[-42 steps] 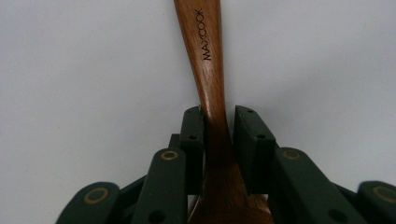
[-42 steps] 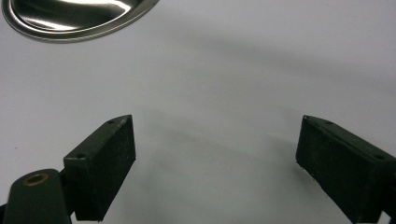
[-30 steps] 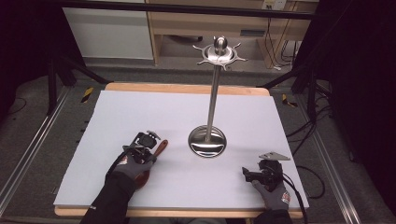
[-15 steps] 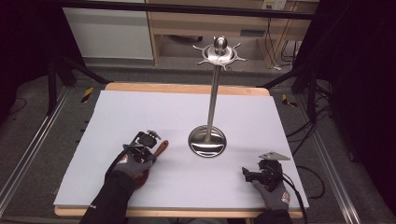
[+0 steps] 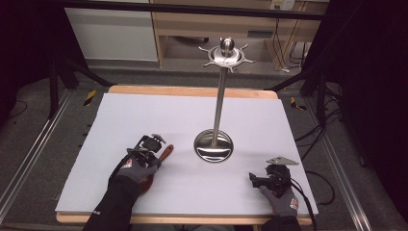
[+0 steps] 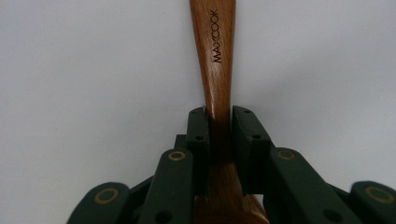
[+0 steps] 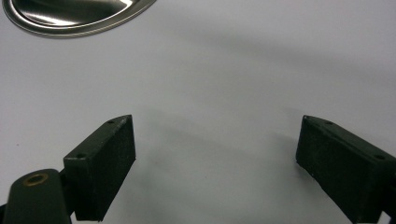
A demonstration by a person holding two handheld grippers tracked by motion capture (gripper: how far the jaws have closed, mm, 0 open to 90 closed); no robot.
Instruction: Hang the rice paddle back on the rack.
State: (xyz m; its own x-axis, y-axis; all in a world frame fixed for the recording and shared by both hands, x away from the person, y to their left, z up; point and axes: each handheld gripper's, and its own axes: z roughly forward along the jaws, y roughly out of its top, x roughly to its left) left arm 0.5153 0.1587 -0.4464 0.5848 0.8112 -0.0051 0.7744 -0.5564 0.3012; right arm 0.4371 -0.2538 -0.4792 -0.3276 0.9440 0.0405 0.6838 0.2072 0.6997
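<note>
A wooden utensil (image 6: 215,56) marked MAXCOOK lies on the white table cover, its handle (image 5: 166,152) pointing toward the stand. My left gripper (image 6: 219,122) is shut on the handle's narrow neck, with a pad pressed on each side; in the high view it sits at the front left (image 5: 155,147). The gloved hand covers the utensil's wider end. My right gripper (image 5: 253,179) rests at the front right, and its jaws (image 7: 215,154) stand wide open over bare table with nothing between them.
A tall steel stand (image 5: 220,106) with a round base (image 5: 213,146) and a hooked crown (image 5: 226,54) rises mid-table between the hands; its base edge (image 7: 74,16) shows ahead of the right gripper. The white cover (image 5: 144,115) stretches to the wooden table edge.
</note>
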